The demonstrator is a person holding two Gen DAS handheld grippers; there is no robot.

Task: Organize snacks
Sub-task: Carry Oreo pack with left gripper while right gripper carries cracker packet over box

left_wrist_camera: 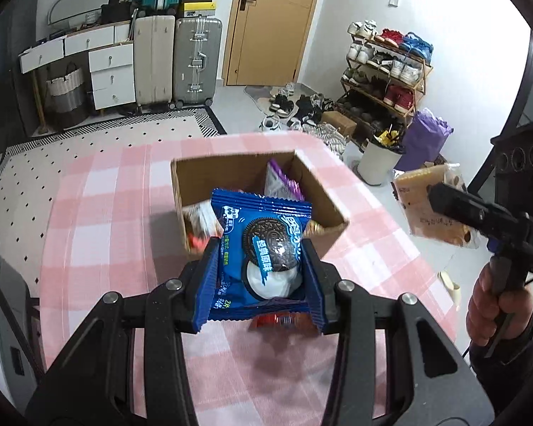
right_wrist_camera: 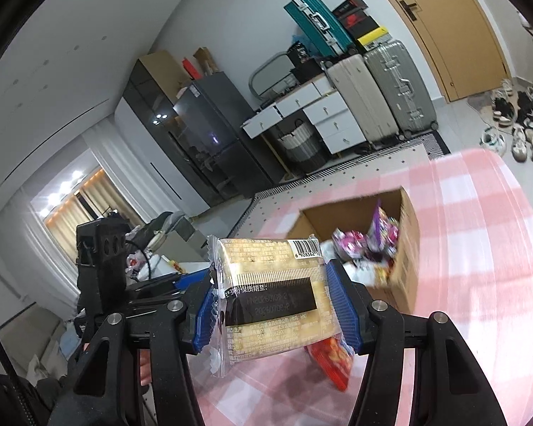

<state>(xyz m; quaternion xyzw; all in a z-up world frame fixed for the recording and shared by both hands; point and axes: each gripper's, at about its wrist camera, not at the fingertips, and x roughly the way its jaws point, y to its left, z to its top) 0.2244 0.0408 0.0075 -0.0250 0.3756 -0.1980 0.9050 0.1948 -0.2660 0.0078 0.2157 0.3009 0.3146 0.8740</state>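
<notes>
The left gripper [left_wrist_camera: 261, 277] is clamping a blue cookie packet [left_wrist_camera: 263, 248] between its jaws, closed in on the packet's two side edges so the printed face is lying flat and level. The right gripper [right_wrist_camera: 279, 305] is likewise pinching a pale cracker packet [right_wrist_camera: 273, 291], its jaws partly closed on the wrapper's sides with the barcode end pointing forward. Ahead of and below both sets of jaws, the cardboard box [left_wrist_camera: 328, 195] is sitting open on the pink checked worktop [left_wrist_camera: 99, 213], already holding several wrapped snacks, so both packets are probably being carried there. A red snack packet [right_wrist_camera: 332, 362] is lying on the worktop just beneath the right jaws, not yet collected. Gripping by the edges is likely sparing the brittle contents.
</notes>
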